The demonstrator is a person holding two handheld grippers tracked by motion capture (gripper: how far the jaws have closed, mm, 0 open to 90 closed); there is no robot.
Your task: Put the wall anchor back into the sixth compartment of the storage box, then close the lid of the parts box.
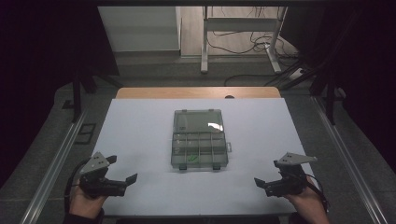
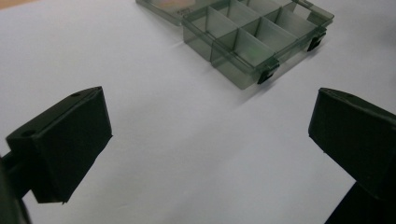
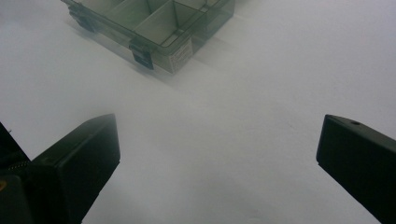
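Observation:
A smoky clear compartment box (image 1: 199, 150) lies open at the middle of the white table (image 1: 140, 130), with its lid (image 1: 198, 120) folded flat away from me. Something small and green (image 1: 192, 158) lies in a near compartment. My left gripper (image 1: 123, 168) is open near the front left, well short of the box. My right gripper (image 1: 268, 172) is open near the front right. The left gripper view has the box (image 2: 254, 39) far beyond the wide-apart jaws of the left gripper (image 2: 210, 135). In the right gripper view the box (image 3: 154, 23) sits beyond the empty right gripper (image 3: 219, 154).
Two black latches (image 2: 266, 74) hang on the box's near side, and a small label (image 3: 181, 56) is on one end. A wooden strip (image 1: 196, 92) borders the table's far edge. Metal rails (image 1: 56, 158) run along both sides. Cables and desk legs (image 1: 204, 42) stand on the floor behind.

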